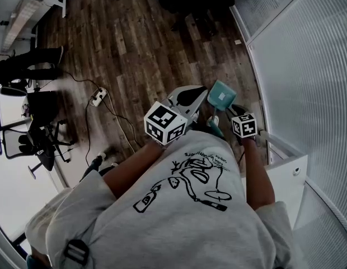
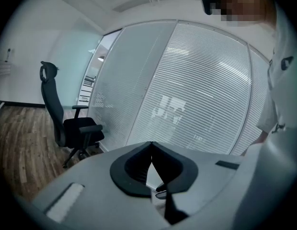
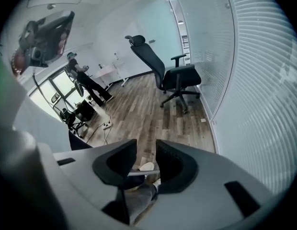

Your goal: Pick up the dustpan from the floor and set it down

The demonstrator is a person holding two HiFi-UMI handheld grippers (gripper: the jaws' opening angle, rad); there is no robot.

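In the head view the teal dustpan [image 1: 221, 94] shows low by the glass wall, just beyond my feet, and seems to rest on the wood floor. My right gripper [image 1: 236, 109] hangs above its right side. In the right gripper view, the right gripper [image 3: 146, 150] has its jaws apart. Only a thin pale strip [image 3: 141, 172] crosses the gap, over a white shoe [image 3: 146, 166]. What the strip is I cannot tell. My left gripper [image 1: 200, 92] is held level to the left of the pan. In its own view the left gripper [image 2: 151, 143] has its fingertips touching and nothing between them.
A glass partition with blinds [image 1: 308, 72] runs along the right. A black office chair [image 3: 175, 75] stands beside it. A power strip [image 1: 98, 97] with a cable lies on the floor at left, near a chair base [image 1: 42, 142]. A white cabinet [image 1: 285, 178] is at my right. A person [image 3: 86, 80] stands far off.
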